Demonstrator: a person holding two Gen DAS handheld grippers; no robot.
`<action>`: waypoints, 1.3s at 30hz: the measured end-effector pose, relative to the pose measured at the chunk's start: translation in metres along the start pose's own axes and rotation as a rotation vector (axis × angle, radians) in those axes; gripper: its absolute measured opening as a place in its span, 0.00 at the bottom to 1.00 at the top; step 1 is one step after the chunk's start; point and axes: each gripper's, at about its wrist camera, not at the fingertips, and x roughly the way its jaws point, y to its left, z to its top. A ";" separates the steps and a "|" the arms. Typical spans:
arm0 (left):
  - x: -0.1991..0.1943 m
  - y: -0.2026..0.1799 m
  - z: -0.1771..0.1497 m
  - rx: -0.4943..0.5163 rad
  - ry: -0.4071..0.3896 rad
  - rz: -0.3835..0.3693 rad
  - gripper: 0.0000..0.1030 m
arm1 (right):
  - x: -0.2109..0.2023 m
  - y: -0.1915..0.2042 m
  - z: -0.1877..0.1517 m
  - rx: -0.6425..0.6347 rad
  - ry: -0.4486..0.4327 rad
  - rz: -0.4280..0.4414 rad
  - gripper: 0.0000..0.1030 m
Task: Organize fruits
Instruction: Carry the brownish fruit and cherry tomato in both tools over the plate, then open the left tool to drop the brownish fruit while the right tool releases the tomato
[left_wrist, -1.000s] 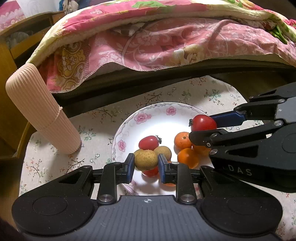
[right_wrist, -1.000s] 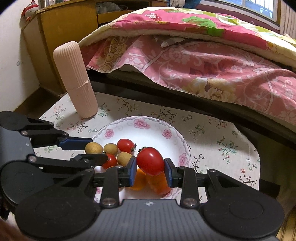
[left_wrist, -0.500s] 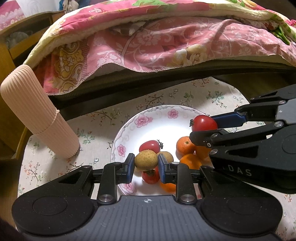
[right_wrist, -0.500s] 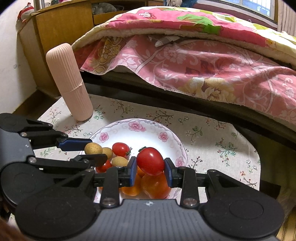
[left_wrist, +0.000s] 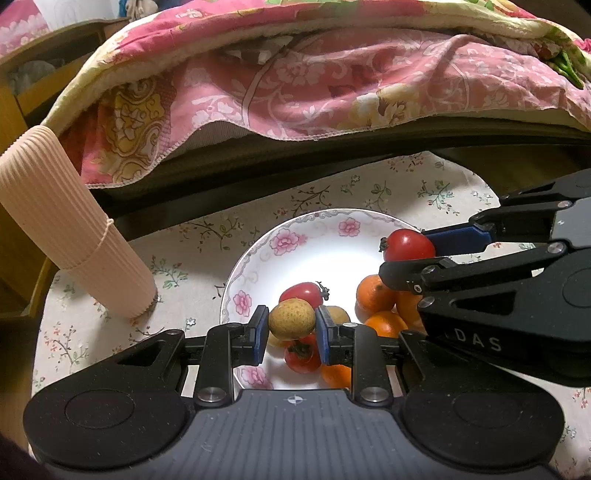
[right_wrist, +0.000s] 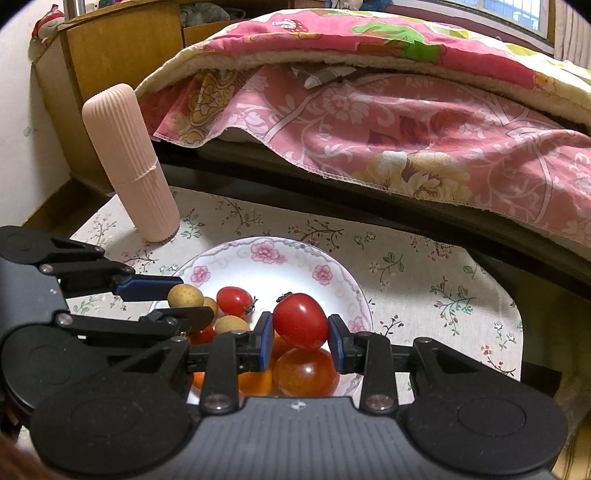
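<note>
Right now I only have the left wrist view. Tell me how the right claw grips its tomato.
Observer: Both pads of the right claw press the sides of the red tomato, which is held over the plate.
Operator: Report what sits under it.
Observer: An orange-red fruit lies on the plate just below the tomato in this view.
Operator: Check the cloth right of the plate.
Observer: The flowered tablecloth there shows only its print.

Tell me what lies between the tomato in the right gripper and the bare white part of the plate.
Nothing visible does. The right gripper holds the tomato above the oranges, beside the plate's bare far half. The left gripper, holding a yellow-brown fruit, stays off to the side.
</note>
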 end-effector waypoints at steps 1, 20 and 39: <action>0.001 0.000 0.000 0.000 0.001 0.000 0.32 | 0.001 0.000 0.000 0.001 0.001 -0.001 0.32; 0.016 0.002 0.001 -0.001 0.020 0.007 0.32 | 0.020 -0.003 0.000 0.008 0.026 0.010 0.32; 0.019 -0.001 0.000 0.026 0.006 0.030 0.32 | 0.026 -0.003 -0.001 0.021 0.029 0.012 0.32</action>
